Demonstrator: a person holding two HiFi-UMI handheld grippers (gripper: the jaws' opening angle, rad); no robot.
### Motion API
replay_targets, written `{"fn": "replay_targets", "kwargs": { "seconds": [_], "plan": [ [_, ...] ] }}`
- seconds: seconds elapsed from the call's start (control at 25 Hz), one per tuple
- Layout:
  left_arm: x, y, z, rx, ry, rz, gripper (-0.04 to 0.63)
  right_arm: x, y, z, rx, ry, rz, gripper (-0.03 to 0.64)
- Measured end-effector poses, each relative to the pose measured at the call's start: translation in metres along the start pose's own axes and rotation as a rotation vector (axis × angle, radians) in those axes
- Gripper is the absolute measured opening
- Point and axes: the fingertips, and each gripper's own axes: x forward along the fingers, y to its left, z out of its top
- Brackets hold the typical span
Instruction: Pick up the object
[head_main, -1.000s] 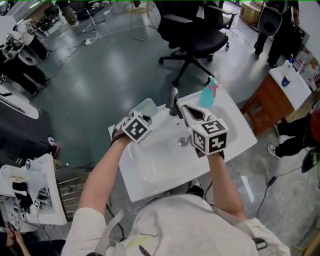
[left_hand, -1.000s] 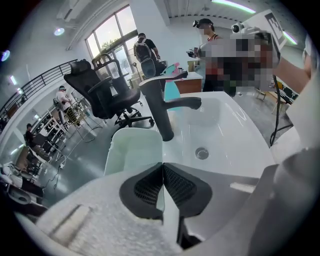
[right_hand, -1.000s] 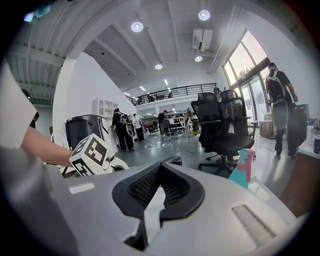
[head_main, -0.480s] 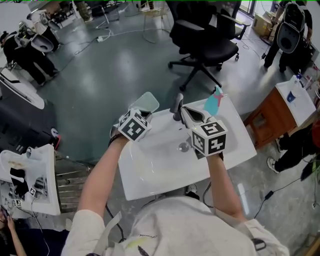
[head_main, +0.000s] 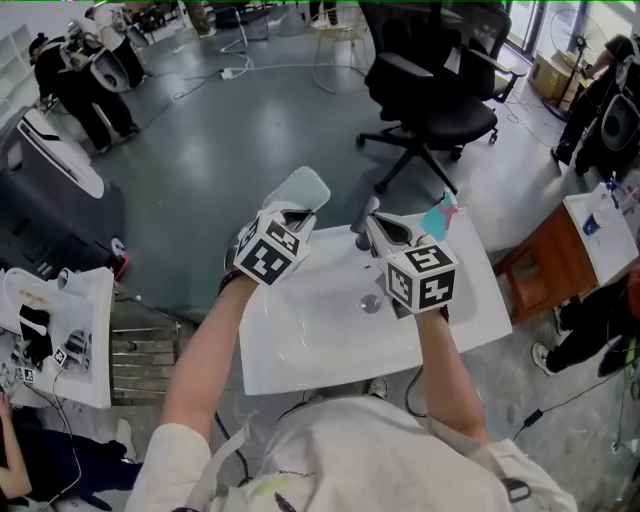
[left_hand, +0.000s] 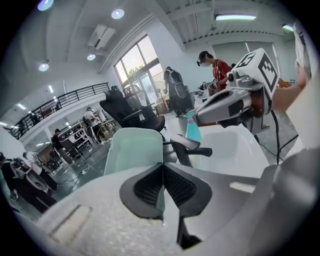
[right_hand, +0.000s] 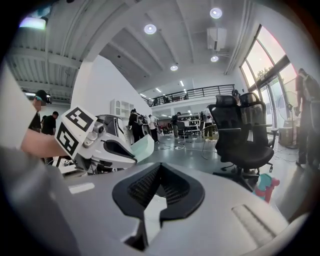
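Note:
A pale green flat piece with rounded corners (head_main: 305, 188) (left_hand: 134, 149) is held up over the back left corner of the white washbasin (head_main: 300, 345). My left gripper (head_main: 288, 218) (left_hand: 162, 172) is shut on its lower edge. The piece also shows in the right gripper view (right_hand: 144, 147), sticking out of the left gripper (right_hand: 127, 156). My right gripper (head_main: 372, 224) (right_hand: 159, 172) hovers over the basin beside the tap (head_main: 360, 216), shut with nothing between its pads. The left gripper view shows it (left_hand: 200, 118) to the right.
A teal spray bottle (head_main: 438, 214) (left_hand: 194, 131) stands at the basin's back right corner. The drain (head_main: 370, 302) lies in the bowl. A black office chair (head_main: 440, 100) (right_hand: 245, 135) stands behind, and a wooden cabinet (head_main: 545, 260) to the right. Another basin (head_main: 60, 340) sits at the left.
The left gripper has lifted the pale green piece a little higher and further past the basin's back edge. The right gripper has stayed about where it was.

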Motion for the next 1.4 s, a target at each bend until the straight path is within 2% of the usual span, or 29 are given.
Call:
{"fn": "replay_targets", "kwargs": {
  "seconds": [0.16,0.24,0.48,0.76,1.0,1.4],
  "plan": [
    [-0.017,0.008,0.019,-0.018,-0.059,0.063,0.009,0.003,0.003,0.007,-0.015,-0.006,0.030,0.003],
    [-0.025,0.013,0.020,-0.047,-0.066,0.096,0.010,0.004,0.003,0.011,-0.020,-0.014,0.039,0.003],
    [-0.054,0.030,0.034,-0.132,-0.156,0.202,0.009,0.005,0.003,0.027,-0.033,-0.052,0.059,0.003],
    [-0.075,0.038,0.036,-0.297,-0.262,0.283,0.009,0.001,-0.008,0.045,-0.038,-0.093,0.067,0.003],
    [-0.100,0.049,0.032,-0.409,-0.347,0.375,0.009,-0.002,-0.015,0.053,-0.035,-0.116,0.063,0.003],
    [-0.114,0.053,0.019,-0.446,-0.364,0.451,0.009,-0.005,-0.020,0.054,-0.035,-0.120,0.042,0.003]
  ]
}}
